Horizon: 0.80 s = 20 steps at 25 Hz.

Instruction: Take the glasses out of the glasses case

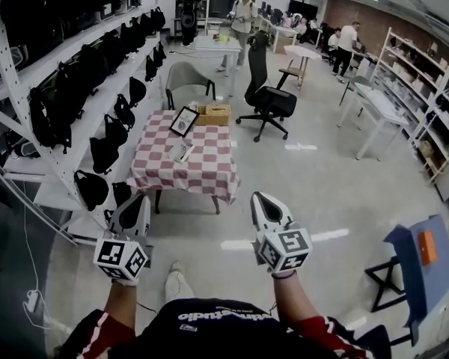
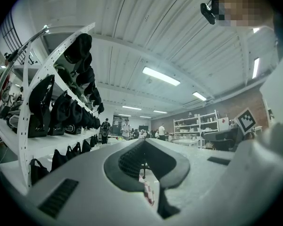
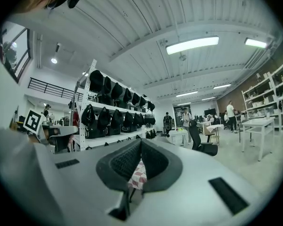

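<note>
The left gripper [image 1: 137,204] and right gripper [image 1: 262,203] each have their jaws pressed together on nothing; they are held side by side above the floor. Well ahead, the glasses case [image 1: 182,151] lies on the checkered table [image 1: 206,169]; a picture frame [image 1: 184,120] stands near it.

The person holds 2 grippers out ahead, side by side and apart, both pointing forward. The left gripper [image 1: 141,200] and the right gripper [image 1: 259,197] each have jaws pressed together at the tips, gripping nothing.

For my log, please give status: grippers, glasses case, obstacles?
Left gripper and right gripper: jaws shut, empty. Glasses case lies on checkered table ahead, not yet reached. Only floor between.
</note>
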### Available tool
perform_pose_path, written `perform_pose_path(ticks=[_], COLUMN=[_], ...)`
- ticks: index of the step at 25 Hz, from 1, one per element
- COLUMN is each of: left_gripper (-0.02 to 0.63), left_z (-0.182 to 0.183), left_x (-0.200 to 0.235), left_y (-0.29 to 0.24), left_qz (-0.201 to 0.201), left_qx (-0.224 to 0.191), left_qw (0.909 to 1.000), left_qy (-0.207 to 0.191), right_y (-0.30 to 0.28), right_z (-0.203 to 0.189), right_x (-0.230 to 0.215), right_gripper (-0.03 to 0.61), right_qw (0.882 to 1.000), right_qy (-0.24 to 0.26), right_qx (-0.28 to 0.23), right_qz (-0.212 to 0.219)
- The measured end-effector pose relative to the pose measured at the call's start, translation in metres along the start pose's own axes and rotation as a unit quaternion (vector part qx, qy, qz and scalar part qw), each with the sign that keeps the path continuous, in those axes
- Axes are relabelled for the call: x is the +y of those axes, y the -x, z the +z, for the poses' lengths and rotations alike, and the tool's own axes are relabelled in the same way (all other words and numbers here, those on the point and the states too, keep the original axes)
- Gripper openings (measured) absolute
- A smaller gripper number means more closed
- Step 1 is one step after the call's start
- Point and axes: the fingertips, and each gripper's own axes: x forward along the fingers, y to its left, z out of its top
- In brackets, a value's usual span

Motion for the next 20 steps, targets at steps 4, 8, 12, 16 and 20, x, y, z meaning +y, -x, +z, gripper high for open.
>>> perform_pose_path(ticks=[4, 8, 12, 16, 20], left_gripper=[0.006, 0.006, 0.006, 0.006, 0.006], left_z=[0.001, -0.001, -0.006, -0.009, -0.011], left_x=[-0.001, -0.001, 0.000, 0.005, 0.005], left_y=[-0.003, -0.005, -0.007, -0.008, -0.012], left_qz=[-0.001, 0.000, 0.001, 0.007, 0.007], left_qx=[0.001, 0.002, 0.008, 0.009, 0.010], left_qw=[1.0000, 1.0000, 0.9999, 0.9999, 0.9999], left_qy=[0.000, 0.003, 0.006, 0.011, 0.011], right_y=[-0.002, -0.005, -0.009, -0.014, -0.020], right_z=[0.000, 0.001, -0.001, -0.001, -0.001], right_x=[-0.001, -0.001, -0.003, -0.002, -0.002], right_gripper=[0.002, 0.002, 0.002, 0.002, 0.002], right_qw=[1.000, 1.000, 1.000, 1.000, 1.000], right_qy=[-0.004, -0.003, -0.009, -0.009, -0.010], right_qx=[0.002, 0.002, 0.006, 0.007, 0.006], right_qz=[0.002, 0.004, 0.004, 0.008, 0.012])
